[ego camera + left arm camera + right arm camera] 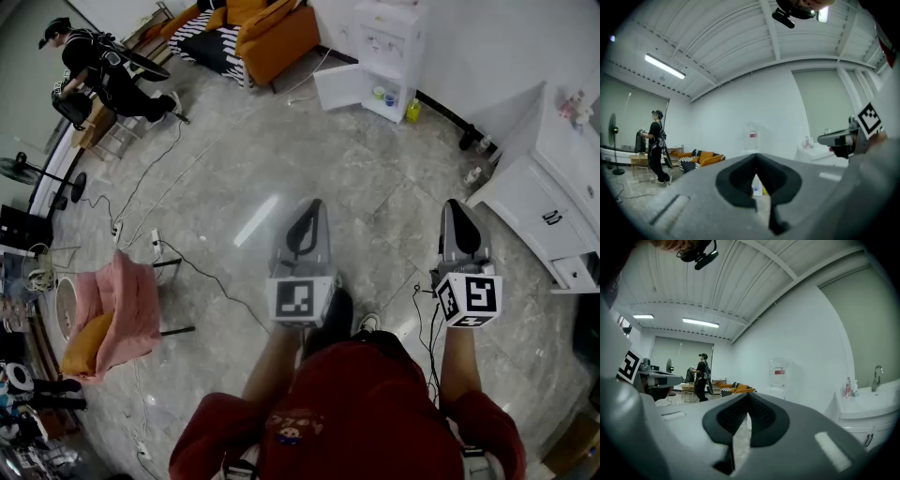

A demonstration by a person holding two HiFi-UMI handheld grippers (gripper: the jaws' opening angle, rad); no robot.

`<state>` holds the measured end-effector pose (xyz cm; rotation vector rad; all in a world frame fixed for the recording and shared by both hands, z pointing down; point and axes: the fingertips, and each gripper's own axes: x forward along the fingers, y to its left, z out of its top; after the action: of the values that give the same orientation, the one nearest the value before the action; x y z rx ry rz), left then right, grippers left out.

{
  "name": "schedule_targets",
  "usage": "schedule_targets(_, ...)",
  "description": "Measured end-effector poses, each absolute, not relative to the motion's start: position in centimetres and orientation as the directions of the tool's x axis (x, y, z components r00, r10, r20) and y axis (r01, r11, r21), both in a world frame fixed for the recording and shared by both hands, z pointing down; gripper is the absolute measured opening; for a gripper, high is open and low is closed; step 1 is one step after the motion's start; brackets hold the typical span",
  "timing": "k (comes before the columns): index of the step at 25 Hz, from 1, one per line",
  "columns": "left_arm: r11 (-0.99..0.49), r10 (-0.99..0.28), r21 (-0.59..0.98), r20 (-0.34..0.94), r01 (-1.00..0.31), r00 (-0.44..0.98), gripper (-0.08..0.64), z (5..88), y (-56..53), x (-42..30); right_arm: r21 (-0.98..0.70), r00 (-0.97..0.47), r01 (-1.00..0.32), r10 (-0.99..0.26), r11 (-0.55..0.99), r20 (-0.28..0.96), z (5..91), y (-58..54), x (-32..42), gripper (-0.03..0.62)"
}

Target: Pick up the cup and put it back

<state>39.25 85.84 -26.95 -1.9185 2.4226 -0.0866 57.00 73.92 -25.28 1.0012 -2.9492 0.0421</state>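
1. Clearly, the task is only at its beginning: no cup is held, and none is near the tongs. The person stands in the middle of the grey floor (375, 187), well apart from all the furniture.
2. The left tongs (307, 208) are closed, with the tips together and nothing between them. The right tongs (457, 206) are the same, with the pads meeting at the tip and empty. Both point level toward the white water dispenser (386, 47).
3. I judge that the cup is one of two things in the open lower compartment of the dispenser: a small green thing (379, 93) and a small blue thing (391, 98). They are too small to say for sure. A yellow bottle (412, 111) stands on the floor just beside the dispenser.
4. Everything is left to do: to come to the dispenser, open one pair of tongs, take the cup, lift it and set it back.
5. Only the head view shows the open compartment and what is in it, and also the pink chair (117, 319) and the cables on the floor. The left gripper view shows a second person (655, 143) standing near the orange sofa (705, 157). Only the right gripper view shows the faucet (876, 373) on the white sink surface (869, 401) at the right.
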Motion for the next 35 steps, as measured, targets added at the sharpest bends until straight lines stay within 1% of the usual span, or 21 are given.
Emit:
schedule_targets(7, 0.234, -0.972, -0.085, -0.016, -0.968, -0.234, 0.000, -27.5, 88.0, 41.2, -0.015, -0.797, -0.603, -0.603, 0.797, 0.032, -25.4, 76.3, 58.4, 0.002)
schedule_targets(13, 0.250, -0.968, -0.065, -0.011, -0.966, -0.249, 0.000, -26.6, 87.9, 38.7, -0.036, -0.809, -0.588, -0.586, 0.808, 0.037, -24.5, 76.0, 55.7, 0.002)
schedule_targets(18, 0.258, -0.966, -0.056, -0.012, -0.965, -0.258, 0.000, -26.1, 86.4, 33.6, -0.040, -0.801, -0.598, -0.597, 0.801, 0.040, -24.4, 74.0, 51.0, 0.002)
schedule_targets(24, 0.252, -0.968, -0.063, -0.016, -0.966, -0.251, 0.000, -26.2, 83.2, 25.5, -0.026, -0.789, -0.615, -0.613, 0.788, 0.051, -24.5, 70.3, 43.3, 0.002)
schedule_targets(35, 0.178, -0.984, -0.053, -0.029, -0.983, -0.177, 0.000, -27.2, 77.4, 10.5, -0.002, -0.755, -0.654, -0.652, 0.757, 0.067, -25.8, 65.6, 28.2, 0.002)
